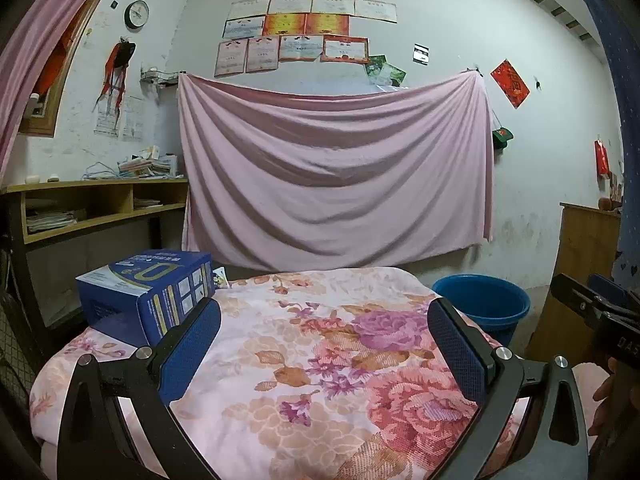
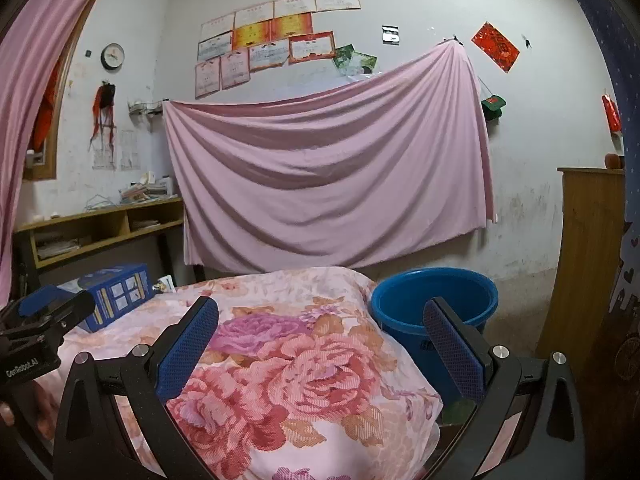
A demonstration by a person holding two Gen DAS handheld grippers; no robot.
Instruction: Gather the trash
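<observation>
A blue cardboard box (image 1: 148, 292) lies on the floral cloth (image 1: 304, 360) at its far left corner; the right wrist view shows the same box (image 2: 116, 300) further off. A small packet (image 1: 220, 279) peeks out behind it. My left gripper (image 1: 324, 320) hovers open over the cloth, its left pad beside the box's near corner, nothing between the fingers. My right gripper (image 2: 320, 320) is open too, above the cloth's right edge. A blue bucket (image 2: 434, 300) stands on the floor beyond that edge, seen also in the left wrist view as a blue bucket (image 1: 484, 304).
A pink sheet (image 1: 332, 176) hangs on the back wall. A wooden shelf desk (image 1: 96, 208) with papers stands at the left, a wooden cabinet (image 2: 588, 264) at the right. The other gripper body (image 1: 600, 316) shows at the right edge, held by a hand.
</observation>
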